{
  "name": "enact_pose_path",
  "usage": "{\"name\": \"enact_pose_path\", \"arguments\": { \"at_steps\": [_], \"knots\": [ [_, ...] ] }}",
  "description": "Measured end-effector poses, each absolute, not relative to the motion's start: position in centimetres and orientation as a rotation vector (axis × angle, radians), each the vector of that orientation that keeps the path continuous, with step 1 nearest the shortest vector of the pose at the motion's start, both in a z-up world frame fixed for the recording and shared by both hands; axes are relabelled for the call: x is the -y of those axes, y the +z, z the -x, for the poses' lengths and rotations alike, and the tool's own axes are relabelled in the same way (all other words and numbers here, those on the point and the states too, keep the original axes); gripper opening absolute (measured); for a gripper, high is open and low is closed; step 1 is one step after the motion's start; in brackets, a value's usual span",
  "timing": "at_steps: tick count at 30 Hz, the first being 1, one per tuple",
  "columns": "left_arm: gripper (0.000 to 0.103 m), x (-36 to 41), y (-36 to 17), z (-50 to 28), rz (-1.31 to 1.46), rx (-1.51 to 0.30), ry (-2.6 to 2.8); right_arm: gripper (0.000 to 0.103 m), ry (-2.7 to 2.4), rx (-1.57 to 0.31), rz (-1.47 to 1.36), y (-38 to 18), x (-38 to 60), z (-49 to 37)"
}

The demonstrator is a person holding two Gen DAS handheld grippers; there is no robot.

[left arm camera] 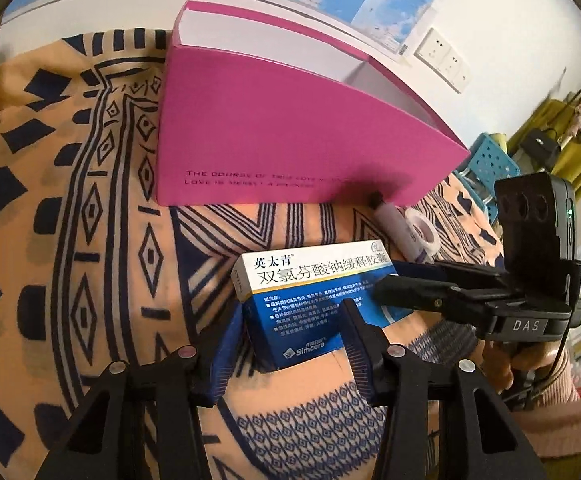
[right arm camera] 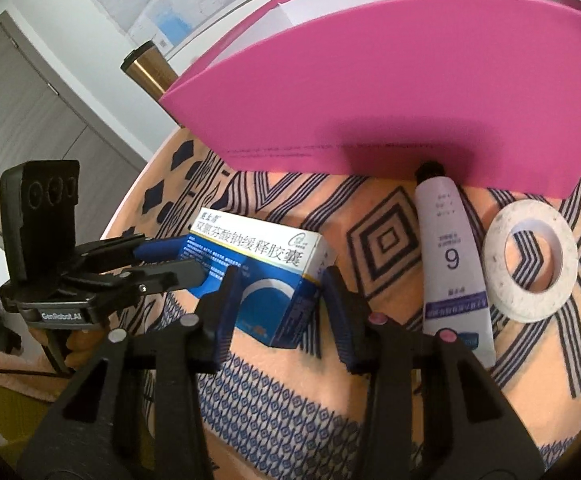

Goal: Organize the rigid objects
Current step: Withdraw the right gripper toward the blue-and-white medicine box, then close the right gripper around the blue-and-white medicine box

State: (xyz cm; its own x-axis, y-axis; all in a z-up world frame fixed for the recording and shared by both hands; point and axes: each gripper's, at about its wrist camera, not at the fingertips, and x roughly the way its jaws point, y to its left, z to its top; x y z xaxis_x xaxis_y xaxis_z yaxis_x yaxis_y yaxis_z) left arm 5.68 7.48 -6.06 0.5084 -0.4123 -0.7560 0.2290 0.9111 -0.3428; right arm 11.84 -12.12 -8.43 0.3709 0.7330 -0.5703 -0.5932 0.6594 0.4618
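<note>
A blue-and-white medicine box lies tilted on the patterned cloth, in front of a large open pink box. In the left wrist view my left gripper has a finger pressed against each side of the medicine box's near end. My right gripper comes in from the right and clamps its other end. In the right wrist view the medicine box sits between the pads of my right gripper, and my left gripper holds its left end. The pink box fills the back.
A white tube marked 9 lies with its cap against the pink box. A white tape roll sits to its right. A gold cylinder stands behind at left. A blue perforated stool is beyond the table edge.
</note>
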Motion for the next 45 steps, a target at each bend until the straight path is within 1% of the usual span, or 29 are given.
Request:
{"name": "enact_pose_path", "arguments": {
  "at_steps": [6,9,16,45],
  "knots": [
    [0.049,-8.0,-6.0,-5.2,0.196,-0.964,-0.377,0.045,0.865,-0.824,-0.214,-8.6,12.3,-11.8],
    [0.046,-8.0,-6.0,-5.0,0.210,-0.971,-0.389,0.045,0.870,-0.825,-0.218,-8.7,12.2,-11.5],
    [0.046,-7.4,-5.0,-4.8,0.185,-0.952,-0.393,0.045,0.851,-0.803,-0.197,-8.0,12.1,-11.2],
    [0.046,-6.9,1.0,-5.4,0.137,-0.780,-0.420,0.045,0.833,-0.637,-0.162,-1.6,13.1,-10.8]
  ]
}}
